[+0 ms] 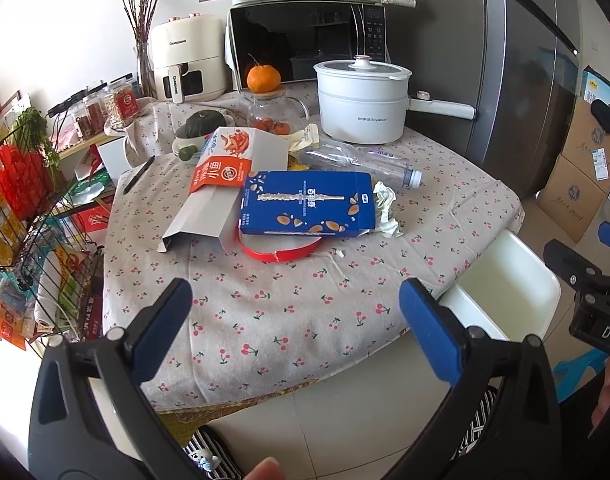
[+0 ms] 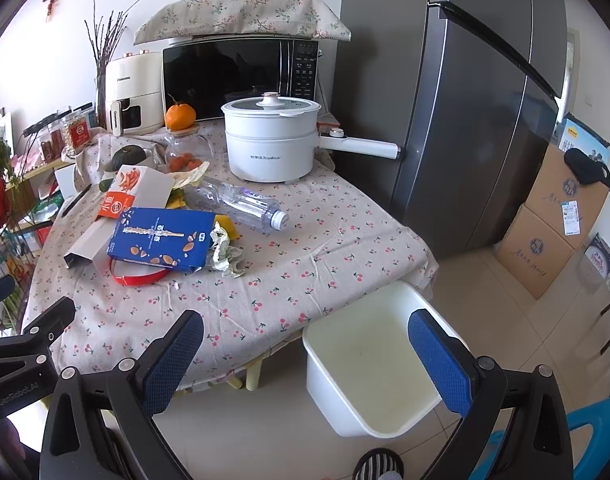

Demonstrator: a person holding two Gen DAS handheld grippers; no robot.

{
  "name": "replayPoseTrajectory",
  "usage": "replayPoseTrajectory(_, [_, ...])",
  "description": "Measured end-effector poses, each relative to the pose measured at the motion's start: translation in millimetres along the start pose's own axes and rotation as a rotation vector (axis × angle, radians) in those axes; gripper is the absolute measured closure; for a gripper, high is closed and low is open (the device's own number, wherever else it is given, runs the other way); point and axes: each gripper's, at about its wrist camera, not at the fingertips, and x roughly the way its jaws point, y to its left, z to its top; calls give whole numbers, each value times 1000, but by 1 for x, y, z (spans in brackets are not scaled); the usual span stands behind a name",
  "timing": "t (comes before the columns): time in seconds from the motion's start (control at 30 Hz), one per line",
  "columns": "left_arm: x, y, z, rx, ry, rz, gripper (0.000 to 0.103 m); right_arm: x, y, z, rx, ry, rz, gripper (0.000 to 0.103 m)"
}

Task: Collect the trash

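Note:
Trash lies in a heap on the cherry-print tablecloth (image 1: 285, 312): a blue carton (image 1: 305, 210) (image 2: 161, 238), an orange and white flattened box (image 1: 221, 176) (image 2: 125, 196), a red plastic ring (image 1: 281, 250) (image 2: 139, 278) under the carton, crumpled paper (image 1: 387, 210) (image 2: 227, 254), and a clear empty bottle (image 1: 361, 162) (image 2: 241, 204). A white bin (image 1: 501, 284) (image 2: 369, 364) stands on the floor at the table's near right corner. My left gripper (image 1: 295, 300) is open, held short of the table's near edge. My right gripper (image 2: 305, 330) is open above the bin's left rim. Both hold nothing.
At the back stand a white electric pot (image 1: 361, 100) (image 2: 271, 144), a microwave (image 1: 305, 40), an air fryer (image 1: 185, 56), a glass jar topped by an orange (image 1: 263, 78), and a green squash (image 1: 203, 124). A wire rack (image 1: 29, 220) is left; fridge (image 2: 477, 120) and cardboard boxes (image 2: 553, 232) right.

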Motion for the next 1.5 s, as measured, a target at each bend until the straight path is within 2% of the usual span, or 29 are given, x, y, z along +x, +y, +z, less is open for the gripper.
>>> replayPoseTrajectory(1.5, [-1, -4, -1, 8, -11, 5, 0, 3, 1, -1, -2, 3, -5, 0])
